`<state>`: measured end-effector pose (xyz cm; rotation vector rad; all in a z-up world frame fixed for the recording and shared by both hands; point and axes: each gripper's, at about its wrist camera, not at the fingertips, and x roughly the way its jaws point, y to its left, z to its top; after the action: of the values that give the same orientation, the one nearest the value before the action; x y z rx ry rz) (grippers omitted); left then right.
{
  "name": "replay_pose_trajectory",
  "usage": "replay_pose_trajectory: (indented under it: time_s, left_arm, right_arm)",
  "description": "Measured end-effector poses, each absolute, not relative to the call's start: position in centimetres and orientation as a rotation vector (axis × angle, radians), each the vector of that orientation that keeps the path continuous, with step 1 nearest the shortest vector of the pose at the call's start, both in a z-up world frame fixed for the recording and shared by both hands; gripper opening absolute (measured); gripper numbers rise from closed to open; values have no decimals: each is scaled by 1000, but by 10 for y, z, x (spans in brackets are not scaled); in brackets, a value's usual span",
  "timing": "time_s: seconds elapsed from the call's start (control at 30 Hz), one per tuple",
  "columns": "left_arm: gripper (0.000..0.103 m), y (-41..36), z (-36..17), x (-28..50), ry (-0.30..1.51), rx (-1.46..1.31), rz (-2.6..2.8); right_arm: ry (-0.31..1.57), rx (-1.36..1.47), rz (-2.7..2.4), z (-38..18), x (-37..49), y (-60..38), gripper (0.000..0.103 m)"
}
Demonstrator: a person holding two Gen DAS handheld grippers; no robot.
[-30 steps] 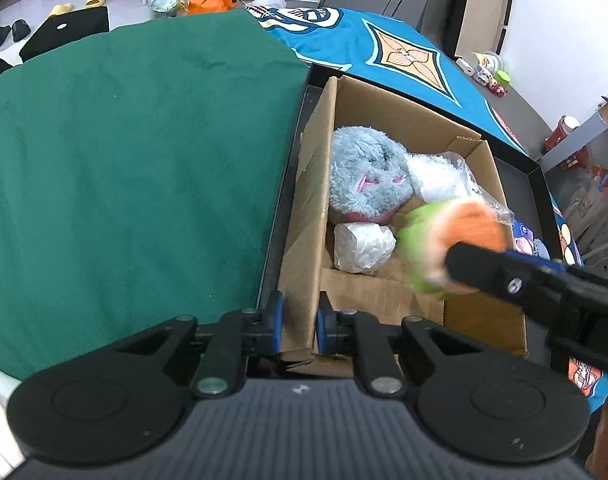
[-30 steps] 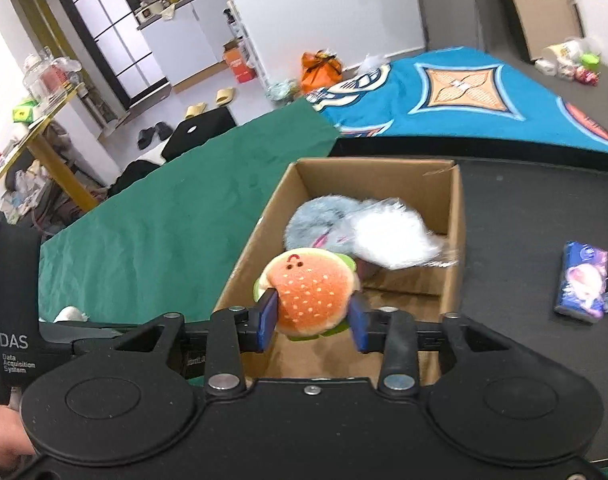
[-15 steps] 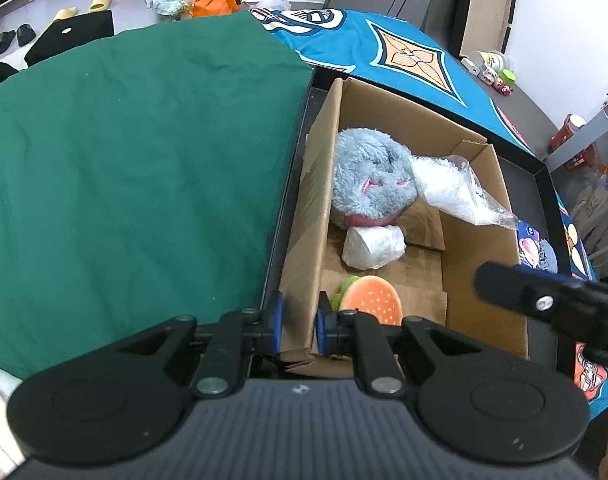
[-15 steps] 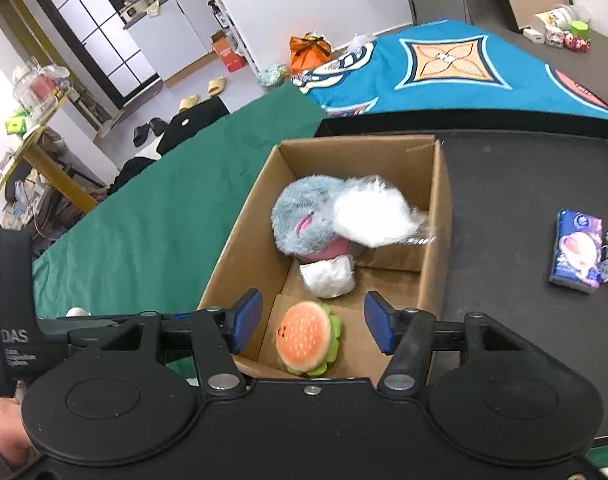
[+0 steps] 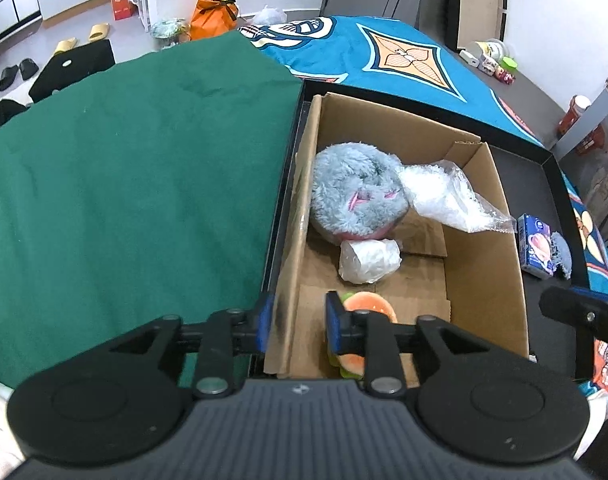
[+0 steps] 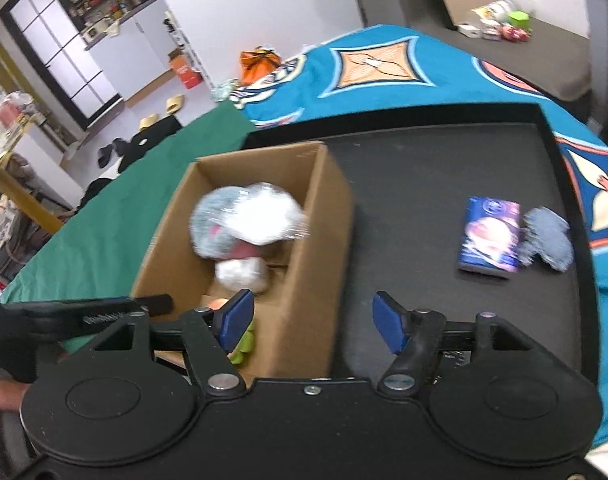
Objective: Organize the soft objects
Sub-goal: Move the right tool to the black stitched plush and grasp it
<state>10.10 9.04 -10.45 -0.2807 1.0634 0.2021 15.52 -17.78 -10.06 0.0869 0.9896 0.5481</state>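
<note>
In the left wrist view, the left gripper (image 5: 297,322) is straddling the near left wall of the box (image 5: 500,240). Its jaws have just been opening, and the cardboard wall is standing between them with gaps on both sides, so nothing is gripped. Inside the box, a burger toy (image 5: 370,304) is lying at the near end, partly behind the right finger. A white wad (image 5: 370,260) is sitting just beyond it, a grey plush (image 5: 358,196) is resting past that, and a clear bag (image 5: 444,196) is leaning against the plush. A tip of the right gripper (image 5: 584,316) is showing at the right edge.

In the right wrist view, which is blurred, the right gripper (image 6: 316,318) is hovering over the box's near right wall (image 6: 316,272). Its jaws have just been opening and are holding nothing. On the black tray (image 6: 404,200), a blue pack (image 6: 490,238) and a grey cloth (image 6: 548,240) are lying touching each other, well apart from the box.
</note>
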Motion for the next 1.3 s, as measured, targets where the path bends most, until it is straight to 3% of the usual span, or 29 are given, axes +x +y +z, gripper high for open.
replay_pose_trajectory:
  time_s: [0.33,1.03,1.3]
  left_arm:
    - [57,73,-102,110,1088,-202,222]
    - [73,38,-102,118,1109,-37,207]
    - [75,29,-104,122,1122,23,224]
  right_arm:
    - [989,116,500,-109,164,-210,75]
    - [1111,107,402,-153,159,-240,92]
    - [1180,86,398,-173,155,-238,93]
